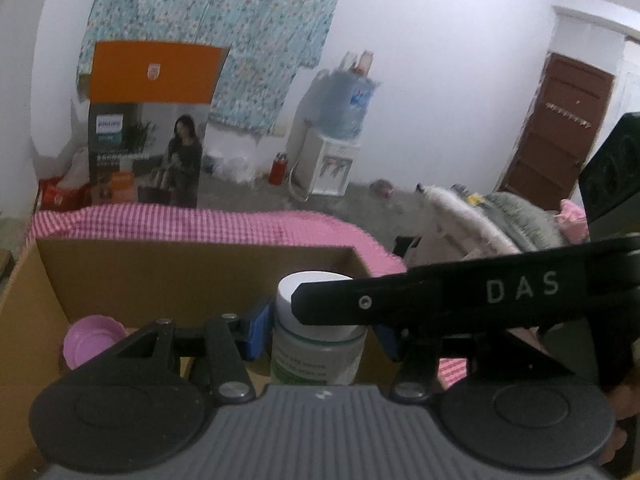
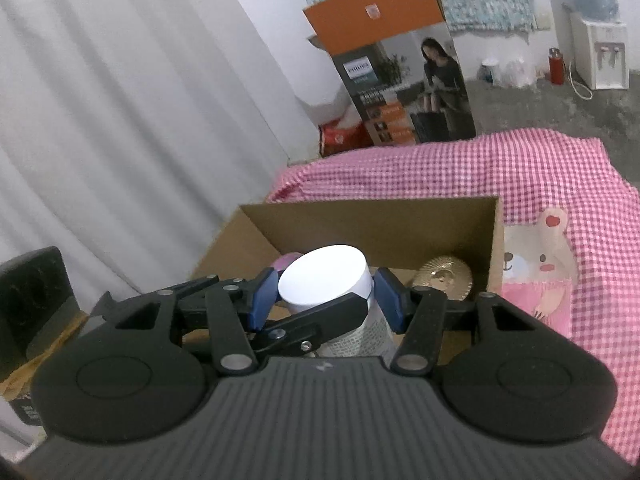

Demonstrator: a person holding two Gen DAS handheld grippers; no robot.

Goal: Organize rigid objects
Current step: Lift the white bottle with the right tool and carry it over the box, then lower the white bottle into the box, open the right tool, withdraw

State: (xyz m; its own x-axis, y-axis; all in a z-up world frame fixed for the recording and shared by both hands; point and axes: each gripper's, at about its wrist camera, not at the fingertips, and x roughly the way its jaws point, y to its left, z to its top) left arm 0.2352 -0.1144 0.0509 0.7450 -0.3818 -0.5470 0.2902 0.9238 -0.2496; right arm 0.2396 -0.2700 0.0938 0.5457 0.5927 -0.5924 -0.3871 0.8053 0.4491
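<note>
A pink checked cloth point(image 2: 520, 168) carried the open box point(image 2: 372, 220). Above the box, both the left gripper point(image 1: 320, 332) and the right gripper point(image 2: 326, 294) clasped 1 white-capped bottle point(image 2: 328, 280). A pink cup point(image 1: 94, 338) sat near the box's left wall, a gold disc point(image 2: 442, 278) in its far-right corner.

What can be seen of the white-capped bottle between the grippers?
The pale translucent plastic bottle with a broad white screw cap bears a printed label with green on it. It stands nearly upright above the open cardboard box, clamped at the cap by both the right gripper and the left gripper.
</note>
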